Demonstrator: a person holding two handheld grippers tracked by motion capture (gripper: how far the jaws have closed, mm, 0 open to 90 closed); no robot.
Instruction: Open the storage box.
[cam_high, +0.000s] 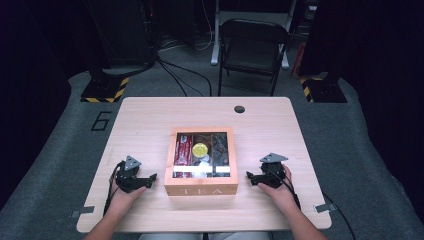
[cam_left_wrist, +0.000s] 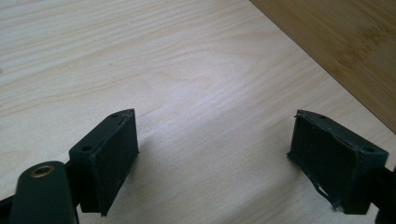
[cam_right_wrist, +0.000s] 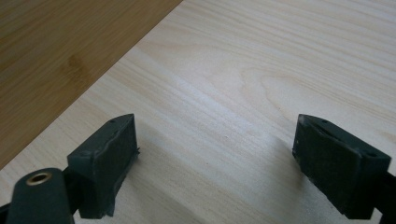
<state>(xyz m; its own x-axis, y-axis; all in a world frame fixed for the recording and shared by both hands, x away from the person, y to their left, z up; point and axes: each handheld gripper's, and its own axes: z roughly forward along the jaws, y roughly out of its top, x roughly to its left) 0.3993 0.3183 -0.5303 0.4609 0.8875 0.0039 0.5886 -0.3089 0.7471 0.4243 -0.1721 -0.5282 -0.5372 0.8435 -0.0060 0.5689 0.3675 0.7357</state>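
Both hands flank tea box – left gripper, right gripper beside it.

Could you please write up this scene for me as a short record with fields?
Surface: light wooden table
Main item: wooden tea box marked TEA on its front, at the table's centre
Lid: clear pane, closed; packets and a round yellow item visible inside
Left gripper: resting on the table left of the box, open, nothing between its fingers
Right gripper: resting right of the box, open, nothing between its fingers
Contact with box: none
Background: folding chair beyond the table
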